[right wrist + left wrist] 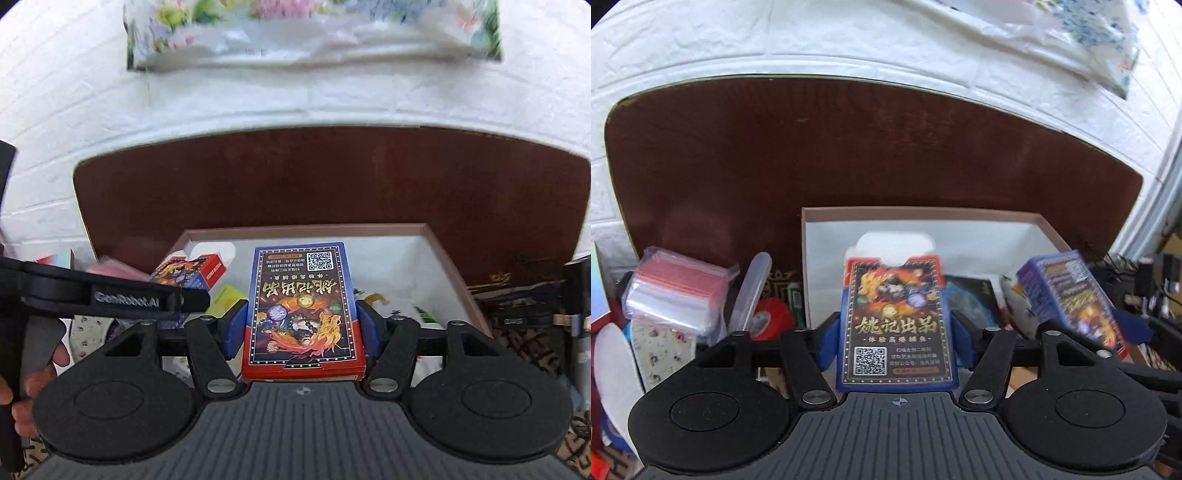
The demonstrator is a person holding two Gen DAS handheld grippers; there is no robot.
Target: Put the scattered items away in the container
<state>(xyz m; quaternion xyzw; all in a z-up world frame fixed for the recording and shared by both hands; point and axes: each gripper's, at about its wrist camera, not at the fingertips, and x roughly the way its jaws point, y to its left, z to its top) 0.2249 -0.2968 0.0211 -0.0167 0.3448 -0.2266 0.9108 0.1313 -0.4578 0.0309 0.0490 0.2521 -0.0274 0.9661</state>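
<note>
- Left of box: bag of cards, tube, tape not yet binned.
- Left gripper: jaws wide, clear gaps beside its deck, over box.
- Right gripper: pads flank a second deck over the box; grip unclear.
- Judged: midway.
</note>
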